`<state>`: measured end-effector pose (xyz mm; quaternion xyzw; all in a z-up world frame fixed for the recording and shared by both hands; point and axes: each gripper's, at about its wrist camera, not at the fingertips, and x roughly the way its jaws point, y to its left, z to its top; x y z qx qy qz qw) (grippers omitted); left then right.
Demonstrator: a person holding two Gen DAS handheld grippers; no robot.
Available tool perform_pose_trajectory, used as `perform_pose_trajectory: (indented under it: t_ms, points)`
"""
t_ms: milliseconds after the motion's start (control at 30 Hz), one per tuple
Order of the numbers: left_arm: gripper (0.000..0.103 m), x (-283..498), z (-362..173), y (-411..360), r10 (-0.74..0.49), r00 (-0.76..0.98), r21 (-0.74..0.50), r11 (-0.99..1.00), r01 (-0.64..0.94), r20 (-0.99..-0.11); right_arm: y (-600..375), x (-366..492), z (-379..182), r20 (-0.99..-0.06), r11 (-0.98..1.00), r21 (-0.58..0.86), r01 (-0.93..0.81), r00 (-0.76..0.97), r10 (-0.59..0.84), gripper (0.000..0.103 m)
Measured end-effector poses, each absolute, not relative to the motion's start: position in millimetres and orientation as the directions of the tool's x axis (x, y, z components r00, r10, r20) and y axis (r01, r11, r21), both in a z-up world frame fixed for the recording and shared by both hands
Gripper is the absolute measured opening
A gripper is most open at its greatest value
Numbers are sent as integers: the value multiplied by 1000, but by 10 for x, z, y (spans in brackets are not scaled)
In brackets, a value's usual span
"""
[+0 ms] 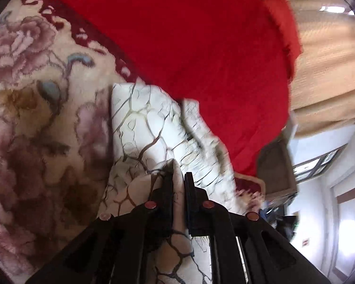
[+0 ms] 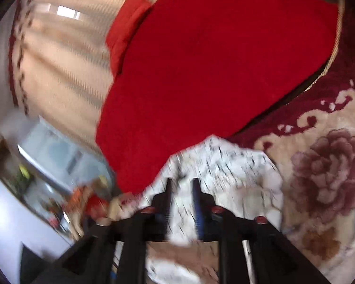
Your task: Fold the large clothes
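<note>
The garment is white cloth with a dark vein-like print (image 1: 149, 123). My left gripper (image 1: 178, 177) is shut on a fold of it, and the cloth hangs forward and below the fingers, lifted off the floor. In the right wrist view the same printed cloth (image 2: 224, 163) is blurred by motion. My right gripper (image 2: 182, 182) is closed on a bunch of it, with cloth filling the narrow gap between the fingers. The rest of the garment is out of view.
A large red mattress or cushion (image 1: 189, 35) lies ahead, also in the right wrist view (image 2: 213, 59). A floral cream and maroon carpet (image 1: 30, 118) covers the floor. Beige curtains (image 1: 329, 71) and room furniture stand beyond.
</note>
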<state>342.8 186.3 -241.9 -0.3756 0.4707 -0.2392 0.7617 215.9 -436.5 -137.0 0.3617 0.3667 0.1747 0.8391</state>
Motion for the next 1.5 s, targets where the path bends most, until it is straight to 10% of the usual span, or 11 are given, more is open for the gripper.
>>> perform_pose_trajectory:
  t_ms: [67, 233, 367, 433, 500, 567, 767, 867, 967, 1300, 1500]
  points:
    - [17, 3407, -2339, 1797, -694, 451, -754, 654, 67, -562, -4282, 1979, -1355, -513, 684, 728, -33, 636, 577, 85]
    - [23, 3387, -2381, 1721, -680, 438, -738, 673, 54, -588, -3972, 1247, -1105, -502, 725, 667, -171, 616, 607, 85]
    - [65, 3198, -2306, 1807, -682, 428, -739, 672, 48, -593, -3490, 1129, -1120, -607, 802, 544, -245, 546, 578, 85]
    - [82, 3035, -2213, 1904, -661, 445, -724, 689, 41, -604, -3259, 1242, -1255, -668, 824, 503, -262, 487, 563, 80]
    - [82, 2844, -2152, 2026, -645, 471, -712, 701, 51, -601, -3059, 1345, -1456, -721, 834, 482, -267, 420, 551, 28]
    - [82, 2667, -2170, 2162, -637, 491, -713, 699, 43, -595, -2938, 1349, -1564, -741, 848, 457, -267, 413, 529, 19]
    - [79, 2537, -2282, 2079, -615, 504, -674, 734, 85, -606, -2886, 1254, -1423, -725, 850, 458, -260, 445, 526, 14]
    - [25, 2532, -2156, 1811, -614, 490, -606, 770, 201, -619, -2858, 1310, -1310, -696, 827, 489, -278, 448, 561, 12]
    - [14, 2517, -2001, 1641, -614, 519, -552, 781, 292, -594, -2873, 1331, -1120, -648, 801, 516, -304, 472, 597, 12]
    - [13, 3222, -1860, 1766, -719, 589, -754, 602, 262, -370, -3598, 1940, -803, -489, 742, 643, -191, 643, 590, 11]
    - [13, 3898, -2011, 1750, -604, 672, -744, 657, 117, -428, -4190, 2778, -1413, -434, 580, 814, 34, 700, 568, 12]
